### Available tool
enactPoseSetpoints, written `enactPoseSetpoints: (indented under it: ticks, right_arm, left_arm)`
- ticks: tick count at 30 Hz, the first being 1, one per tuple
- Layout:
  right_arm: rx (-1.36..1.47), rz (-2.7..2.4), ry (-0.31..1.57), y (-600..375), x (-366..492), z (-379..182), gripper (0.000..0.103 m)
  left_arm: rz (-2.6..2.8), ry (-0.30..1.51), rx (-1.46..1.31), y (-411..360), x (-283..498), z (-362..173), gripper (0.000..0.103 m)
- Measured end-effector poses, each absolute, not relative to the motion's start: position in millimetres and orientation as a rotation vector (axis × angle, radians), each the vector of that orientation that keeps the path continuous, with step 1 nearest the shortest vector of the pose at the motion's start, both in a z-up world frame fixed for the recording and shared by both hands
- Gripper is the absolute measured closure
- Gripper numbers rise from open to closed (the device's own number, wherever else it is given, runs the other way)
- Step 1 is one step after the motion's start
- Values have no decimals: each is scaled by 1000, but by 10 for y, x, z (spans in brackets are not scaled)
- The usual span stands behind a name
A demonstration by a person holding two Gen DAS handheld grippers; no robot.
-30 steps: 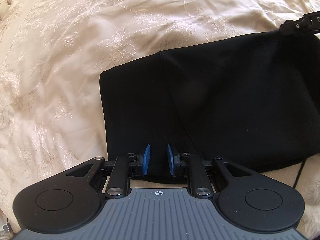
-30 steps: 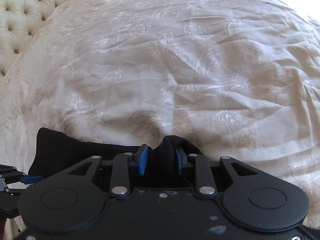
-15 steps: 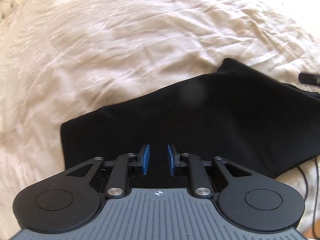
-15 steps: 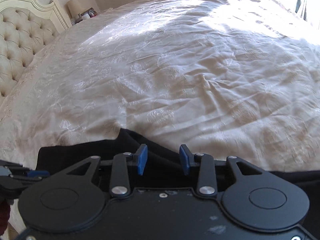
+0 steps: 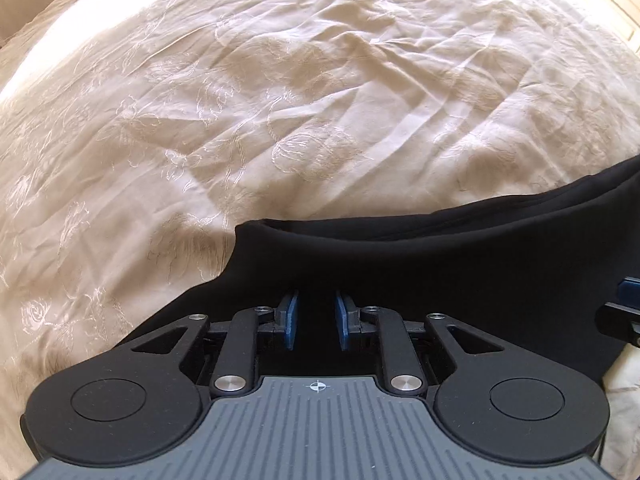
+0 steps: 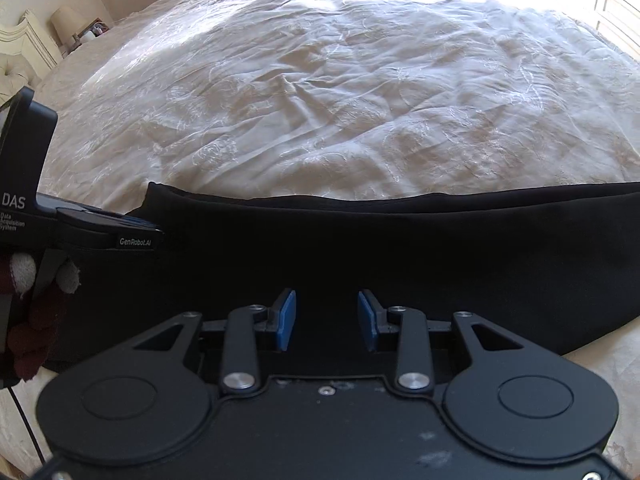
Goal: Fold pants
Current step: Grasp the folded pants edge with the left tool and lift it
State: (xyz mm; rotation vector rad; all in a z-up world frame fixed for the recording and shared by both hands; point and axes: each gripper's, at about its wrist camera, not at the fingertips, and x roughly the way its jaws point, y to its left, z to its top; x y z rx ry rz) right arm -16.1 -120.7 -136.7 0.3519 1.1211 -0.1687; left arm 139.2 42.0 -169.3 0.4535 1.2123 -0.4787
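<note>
Pants (image 6: pixel 400 248) lie as a long black band across the bedspread (image 6: pixel 340 100), long axis running crosswise under both tools. Left gripper (image 5: pixel 316 320) stands narrowly parted over cloth; whether it pinches fabric cannot be told. Right gripper (image 6: pixel 326 318) stands apart, nothing pressed, above the band's middle.

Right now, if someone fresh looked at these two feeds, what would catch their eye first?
The black pants stand out first, a dark band across the near edge of the cream embroidered bedspread. Next come the blue-padded tongs: the left tongs and right tongs both sit low over the black fabric. At the left edge of the right wrist view, a gloved hand grips the other device.
</note>
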Motion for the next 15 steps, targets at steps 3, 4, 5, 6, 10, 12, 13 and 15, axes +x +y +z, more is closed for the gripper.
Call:
enactPoseSetpoints:
  ticks: [3, 4, 5, 6, 10, 12, 13, 15]
  right_arm:
    - [352, -197, 1158, -1335, -13, -1561, 67]
    - [355, -208, 1169, -1371, 51, -1625, 67]
    - [358, -215, 1177, -1406, 101, -1673, 67]
    - [362, -219, 1183, -1427, 159, -1718, 67]
    - [337, -180, 1176, -1458, 319, -1741, 67]
    - [304, -136, 1145, -1473, 329, -1640, 67]
    - [282, -107, 1127, -1495, 320, -1583, 67]
    - [215, -38, 1101, -1548, 299, -1495, 67]
  left_arm:
    - [-442, 1273, 373, 490, 1599, -1791, 84]
    - [-430, 1283, 353, 495, 1641, -1809, 84]
    - [-417, 1288, 342, 490, 1670, -1820, 84]
    - [-402, 1291, 338, 472, 1688, -1829, 85]
    - [-355, 1270, 357, 410, 1650, -1849, 85]
    - [-329, 1258, 359, 386, 1629, -1861, 85]
    - [-316, 1256, 354, 382, 1623, -1859, 85]
    - [-281, 1259, 328, 382, 1628, -1852, 86]
